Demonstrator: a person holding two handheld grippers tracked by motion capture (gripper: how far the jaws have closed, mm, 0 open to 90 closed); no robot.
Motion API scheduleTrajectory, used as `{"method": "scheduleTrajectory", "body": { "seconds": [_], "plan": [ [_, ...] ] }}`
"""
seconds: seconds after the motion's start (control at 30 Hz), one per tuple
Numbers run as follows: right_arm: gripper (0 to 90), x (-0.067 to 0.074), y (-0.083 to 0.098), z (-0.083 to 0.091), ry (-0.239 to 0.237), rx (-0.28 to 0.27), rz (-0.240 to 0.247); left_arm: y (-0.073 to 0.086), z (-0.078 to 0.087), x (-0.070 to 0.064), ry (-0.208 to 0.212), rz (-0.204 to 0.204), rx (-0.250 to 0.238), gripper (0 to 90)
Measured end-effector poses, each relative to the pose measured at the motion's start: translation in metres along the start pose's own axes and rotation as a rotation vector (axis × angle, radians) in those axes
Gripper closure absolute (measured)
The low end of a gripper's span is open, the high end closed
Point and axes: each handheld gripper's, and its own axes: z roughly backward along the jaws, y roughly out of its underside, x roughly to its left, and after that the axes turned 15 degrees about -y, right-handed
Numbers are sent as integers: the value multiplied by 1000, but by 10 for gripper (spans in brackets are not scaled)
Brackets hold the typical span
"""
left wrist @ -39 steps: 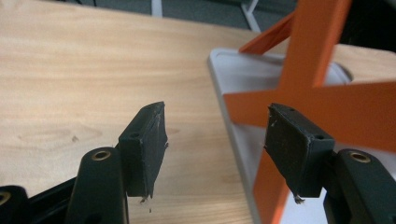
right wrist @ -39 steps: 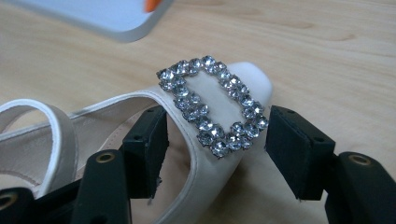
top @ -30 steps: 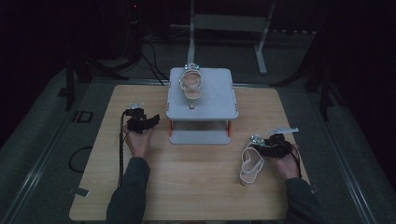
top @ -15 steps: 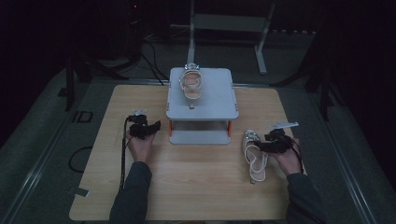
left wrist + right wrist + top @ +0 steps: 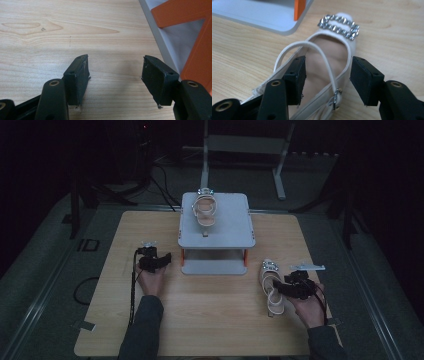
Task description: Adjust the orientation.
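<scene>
Already 1 sandal (image 5: 205, 210) sits atop the grey stand (image 5: 235, 235); the right gripper (image 5: 281, 289), jaws closing, straddles the 2nd sandal (image 5: 272, 285) near the table's (image 5: 210, 320) right edge, not yet clamped, while the left gripper (image 5: 162, 260) rests released.

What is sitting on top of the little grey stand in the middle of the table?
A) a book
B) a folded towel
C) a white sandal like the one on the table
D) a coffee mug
C: a white strappy sandal lies on the top shelf of the grey stand, matching the buckled sandal on the wooden table by the right gripper.
</scene>
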Motion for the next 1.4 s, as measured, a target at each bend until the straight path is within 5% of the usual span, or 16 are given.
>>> {"method": "scheduleTrajectory", "body": {
  "seconds": [0.4, 0.67, 0.87, 1.1, 1.4],
  "plan": [
    [454, -5, 4, -9, 31, 63, -103, 2, 0, -1, -28, -9, -15, 388],
    [554, -14, 2, -5, 27, 119, -169, 2, 0, -1, -27, -9, -14, 387],
    [667, -20, 2, -5, -26, 108, -280, 2, 0, -1, -27, -12, -14, 386],
    [786, -25, 2, -3, -34, 109, -380, 2, 0, -2, -31, -14, -13, 386],
    [794, -29, 4, -4, -47, 87, -421, 2, 0, -2, -31, -13, -14, 386]
  ]
}}
